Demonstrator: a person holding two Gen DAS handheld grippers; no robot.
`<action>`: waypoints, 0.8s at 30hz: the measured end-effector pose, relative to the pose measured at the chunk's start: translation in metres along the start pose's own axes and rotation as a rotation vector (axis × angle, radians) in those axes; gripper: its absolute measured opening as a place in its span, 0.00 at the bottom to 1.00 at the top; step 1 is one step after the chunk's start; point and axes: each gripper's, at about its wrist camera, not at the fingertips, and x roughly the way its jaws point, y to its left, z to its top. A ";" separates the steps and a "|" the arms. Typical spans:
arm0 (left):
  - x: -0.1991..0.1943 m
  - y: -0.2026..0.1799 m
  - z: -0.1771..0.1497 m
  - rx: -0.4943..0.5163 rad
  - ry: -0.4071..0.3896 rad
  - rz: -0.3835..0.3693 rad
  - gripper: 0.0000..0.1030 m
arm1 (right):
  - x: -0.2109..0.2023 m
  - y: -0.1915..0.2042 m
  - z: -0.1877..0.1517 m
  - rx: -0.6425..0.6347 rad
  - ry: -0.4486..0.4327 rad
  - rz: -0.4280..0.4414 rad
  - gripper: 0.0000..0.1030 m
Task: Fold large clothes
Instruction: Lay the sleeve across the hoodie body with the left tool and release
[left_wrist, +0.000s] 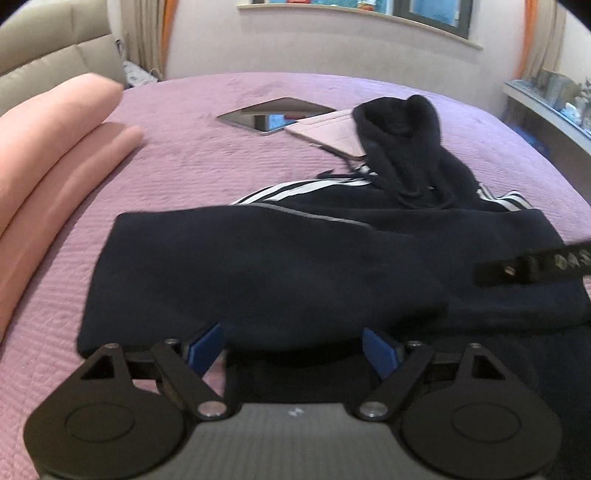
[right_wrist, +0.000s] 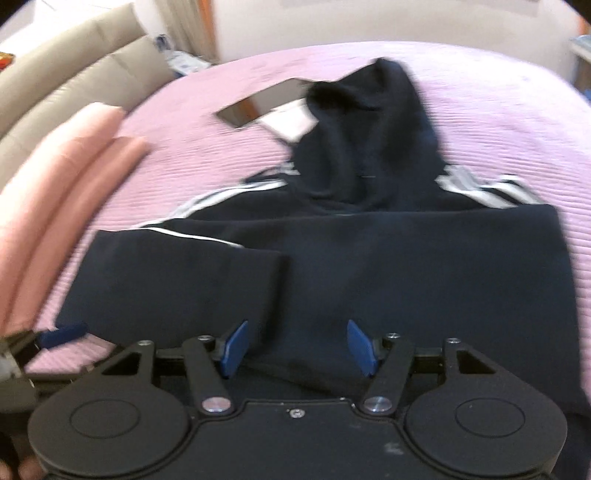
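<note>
While both the left gripper (left_wrist: 293, 350) and right gripper (right_wrist: 297, 345) stand spread wide at the near hem, grasping nothing, the navy hoodie (left_wrist: 280, 266) lies part-folded on the purple bedspread (left_wrist: 177, 162). Risk: the loose hood (left_wrist: 402, 129) overlapping the tablet (left_wrist: 273, 114) may drag it.

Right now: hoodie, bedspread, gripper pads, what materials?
Hoodie: matte navy fleece-like knit, likely cotton blend, soft thick folds. Bedspread: mauve quilted textile, fine ribbed stitch lines. Left gripper pads: blue, smooth, probably rubber or plastic.
</note>
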 end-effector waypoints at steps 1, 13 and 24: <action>-0.001 0.006 -0.001 -0.007 -0.001 0.009 0.82 | 0.009 0.005 0.002 0.000 0.012 0.017 0.71; 0.013 0.031 0.008 -0.047 0.034 -0.027 0.87 | 0.068 0.008 0.011 0.188 0.121 0.120 0.58; 0.013 0.052 0.022 -0.268 0.075 -0.287 0.85 | 0.032 0.023 0.016 0.099 0.004 0.042 0.10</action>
